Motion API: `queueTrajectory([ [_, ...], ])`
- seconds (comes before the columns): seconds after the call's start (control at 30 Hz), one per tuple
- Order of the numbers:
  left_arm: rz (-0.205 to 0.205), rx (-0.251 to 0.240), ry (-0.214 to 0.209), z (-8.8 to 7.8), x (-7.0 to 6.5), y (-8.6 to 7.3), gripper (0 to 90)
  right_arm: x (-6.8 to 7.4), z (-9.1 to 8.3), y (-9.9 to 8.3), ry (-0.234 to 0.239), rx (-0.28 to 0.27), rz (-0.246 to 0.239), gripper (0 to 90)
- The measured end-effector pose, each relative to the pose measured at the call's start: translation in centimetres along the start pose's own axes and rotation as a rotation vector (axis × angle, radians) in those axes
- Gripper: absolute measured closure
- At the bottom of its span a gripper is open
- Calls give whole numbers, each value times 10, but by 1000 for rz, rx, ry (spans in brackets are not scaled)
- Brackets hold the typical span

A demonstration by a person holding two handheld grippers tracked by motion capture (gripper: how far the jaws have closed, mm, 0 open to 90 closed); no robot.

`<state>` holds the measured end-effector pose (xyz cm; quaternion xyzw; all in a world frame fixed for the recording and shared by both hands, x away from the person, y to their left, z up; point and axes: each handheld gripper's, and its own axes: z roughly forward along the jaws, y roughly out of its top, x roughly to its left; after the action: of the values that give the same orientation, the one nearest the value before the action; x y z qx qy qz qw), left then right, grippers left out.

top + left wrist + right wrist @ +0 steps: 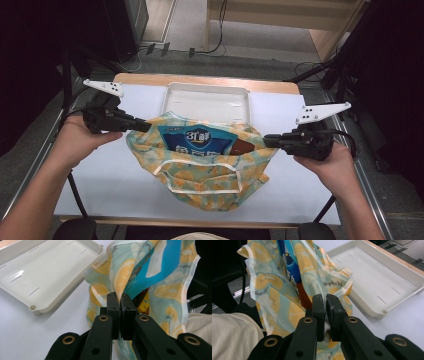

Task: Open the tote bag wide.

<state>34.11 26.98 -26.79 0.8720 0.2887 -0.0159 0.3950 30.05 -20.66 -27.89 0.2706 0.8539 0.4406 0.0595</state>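
left gripper (145,125): clamped on lemon-print bag (200,175) rim at 9 o'clock
right gripper (268,140): clamped on rim at 3 o'clock
bag: mid-table, held open — blue packet (197,138) inside
tray (207,102): at 12 o'clock, touching the bag

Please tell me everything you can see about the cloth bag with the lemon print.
The soft cloth bag with yellow lemon slices on pale turquoise has white edging and a white strap handle. It rests on the white table sheet, just in front of the cream plastic tray. The left gripper and the right gripper pinch its rim, holding the mouth open. A blue snack packet stands inside.
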Motion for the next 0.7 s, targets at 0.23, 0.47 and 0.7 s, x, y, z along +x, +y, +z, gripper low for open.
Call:
queueTrajectory([
  [0.23, -20, -7, -14, 12, 7, 1, 892, -12, 1, -6, -19, 7, 29, 869],
  [0.47, -45, -13, -25, 25, 18, -2, 895, -21, 10, -13, -25, 12, 44, 869],
  [0.7, -75, -19, -34, 36, 30, -10, 896, -32, 23, -19, -22, 10, 62, 869],
])
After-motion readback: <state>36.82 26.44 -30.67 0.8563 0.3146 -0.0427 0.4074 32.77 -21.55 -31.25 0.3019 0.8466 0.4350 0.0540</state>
